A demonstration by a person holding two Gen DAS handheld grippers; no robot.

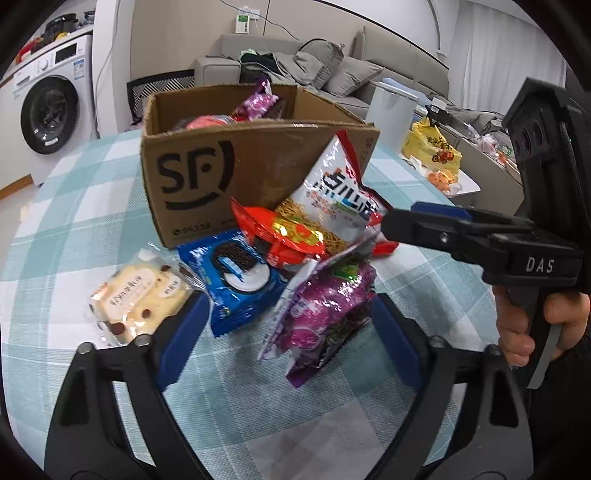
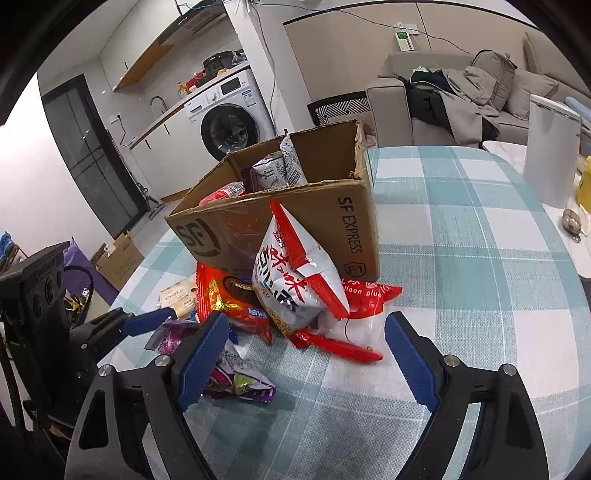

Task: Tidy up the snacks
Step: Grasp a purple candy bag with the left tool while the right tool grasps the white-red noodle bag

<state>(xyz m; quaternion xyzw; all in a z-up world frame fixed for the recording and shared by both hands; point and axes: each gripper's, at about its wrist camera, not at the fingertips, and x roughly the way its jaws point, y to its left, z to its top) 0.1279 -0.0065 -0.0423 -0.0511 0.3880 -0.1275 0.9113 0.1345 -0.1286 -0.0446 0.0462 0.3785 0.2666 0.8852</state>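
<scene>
Both claws gape, holding nothing. Left claw (image 1: 284,332) straddles the crinkled purple foil snack bag (image 1: 325,306); brown cardboard SF box (image 1: 236,162) at 12 o'clock. Right claw (image 2: 306,354) faces the white-and-red noodle-snack bag (image 2: 295,280) on the teal plaid tabletop (image 2: 480,277).

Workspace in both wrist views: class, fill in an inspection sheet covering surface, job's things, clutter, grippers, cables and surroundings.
Surface: checked tablecloth covers the table.
Job's things: open SF cardboard box partly filled; white-red noodle bag leans on it; Oreo pack, purple bag, cream cake pack and red packets lie in front.
Clutter: yellow bag, white jug.
Grippers: left gripper open around the purple bag; right gripper open near the noodle bag.
Cables: wall cable.
Surroundings: washing machine, sofa.
</scene>
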